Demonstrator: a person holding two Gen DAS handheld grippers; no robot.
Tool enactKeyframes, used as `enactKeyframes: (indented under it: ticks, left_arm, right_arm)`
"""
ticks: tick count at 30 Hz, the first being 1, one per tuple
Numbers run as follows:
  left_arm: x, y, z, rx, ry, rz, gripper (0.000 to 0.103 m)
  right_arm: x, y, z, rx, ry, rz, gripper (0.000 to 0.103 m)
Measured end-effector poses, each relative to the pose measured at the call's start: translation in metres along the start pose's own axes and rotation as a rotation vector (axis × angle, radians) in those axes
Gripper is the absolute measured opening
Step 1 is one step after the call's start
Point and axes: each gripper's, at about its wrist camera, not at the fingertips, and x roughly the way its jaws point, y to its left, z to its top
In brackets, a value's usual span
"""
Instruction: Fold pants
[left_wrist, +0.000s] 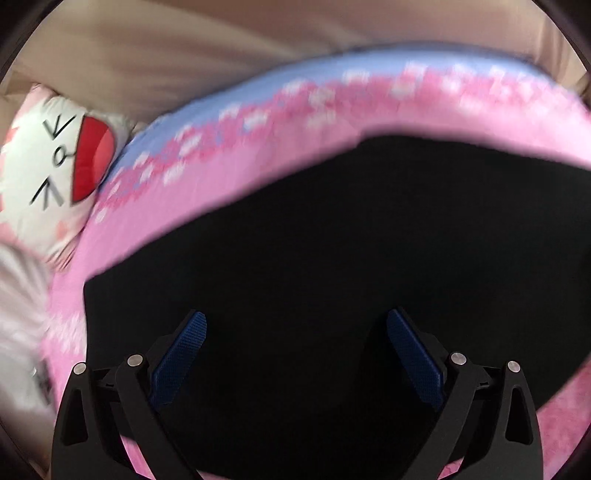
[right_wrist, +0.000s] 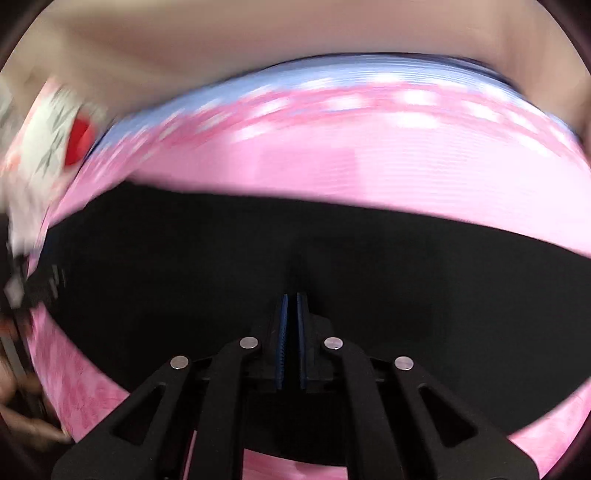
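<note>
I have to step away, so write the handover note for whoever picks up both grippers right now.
Left gripper: jaws wide open, nothing between them, above the black pants.
Right gripper: jaws shut; blur and dark fabric hide whether cloth is pinched.
The pants lie spread on the pink bedspread; a cartoon pillow sits at the far left.
Done: cannot tell how many folds are in.
Left: finish folding.

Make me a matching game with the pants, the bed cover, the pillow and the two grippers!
Things:
1. pants
2. bed cover
3. pillow
4. left gripper
5. right gripper

Descriptions:
A. jaws wide apart
B. white with a red patch
C. black
D. jaws shut
E. pink and blue

Pairs: 1-C, 2-E, 3-B, 4-A, 5-D
</note>
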Motion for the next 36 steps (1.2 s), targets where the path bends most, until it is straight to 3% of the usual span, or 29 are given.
enactKeyframes:
  ticks: [2,4,7,11,13,16,18,21,23,24,25,26,27,29,32,33,35,36]
  left_arm:
    - [-0.009,0.003,-0.001,-0.069,0.010,0.011,0.097]
    - [-0.023,0.001,0.004,-0.118,0.006,0.001,0.097]
    - [-0.050,-0.024,0.013,-0.114,-0.039,-0.010,0.097]
    - [-0.073,-0.076,0.027,-0.060,-0.071,-0.054,0.097]
    - [-0.089,-0.105,0.032,-0.027,-0.104,-0.084,0.097]
    - [-0.103,-0.150,0.036,0.019,-0.114,-0.150,0.097]
    - [-0.112,-0.178,0.039,0.054,-0.117,-0.194,0.097]
    - [-0.128,-0.213,0.039,0.114,-0.133,-0.230,0.097]
    - [-0.136,-0.227,0.039,0.150,-0.144,-0.241,0.097]
    - [-0.141,-0.232,0.038,0.162,-0.149,-0.245,0.097]
    - [-0.146,-0.240,0.037,0.171,-0.151,-0.251,0.097]
    - [-0.148,-0.242,0.036,0.175,-0.152,-0.250,0.097]
    - [-0.150,-0.245,0.035,0.176,-0.153,-0.242,0.097]
    - [-0.152,-0.246,0.032,0.176,-0.146,-0.231,0.097]
    - [-0.149,-0.241,0.028,0.154,-0.132,-0.216,0.097]
    - [-0.146,-0.240,0.027,0.145,-0.126,-0.210,0.097]
    - [-0.142,-0.241,0.027,0.138,-0.108,-0.207,0.097]
    - [-0.140,-0.243,0.026,0.137,-0.099,-0.198,0.097]
  right_arm:
    - [-0.025,-0.046,0.004,0.036,-0.032,-0.057,0.009]
    - [-0.041,-0.074,0.002,0.048,-0.047,-0.044,0.009]
    - [-0.036,-0.122,-0.013,0.027,0.008,-0.136,0.008]
    - [-0.082,-0.228,-0.038,0.331,-0.054,-0.233,0.009]
    - [-0.102,-0.252,-0.044,0.386,-0.092,-0.243,0.009]
    - [-0.114,-0.257,-0.038,0.352,-0.117,-0.218,0.010]
    - [-0.101,-0.256,-0.028,0.305,-0.098,-0.155,0.012]
    - [-0.078,-0.254,-0.019,0.238,-0.054,-0.118,0.055]
    - [-0.065,-0.248,-0.018,0.165,-0.041,-0.127,0.054]
    - [-0.055,-0.252,-0.018,0.133,-0.022,-0.124,0.043]
    - [-0.048,-0.252,-0.018,0.106,-0.003,-0.116,0.025]
    - [-0.046,-0.250,-0.021,0.077,-0.007,-0.108,0.022]
    - [-0.047,-0.251,-0.020,0.057,-0.012,-0.102,0.012]
    - [-0.065,-0.254,-0.016,0.028,-0.057,-0.109,0.012]
    - [-0.071,-0.278,-0.018,0.091,-0.077,-0.113,0.011]
    - [-0.058,-0.284,-0.023,0.095,-0.028,-0.106,0.013]
    - [-0.054,-0.279,-0.027,0.054,-0.041,-0.099,0.020]
    - [-0.056,-0.278,-0.025,0.058,-0.026,-0.091,0.031]
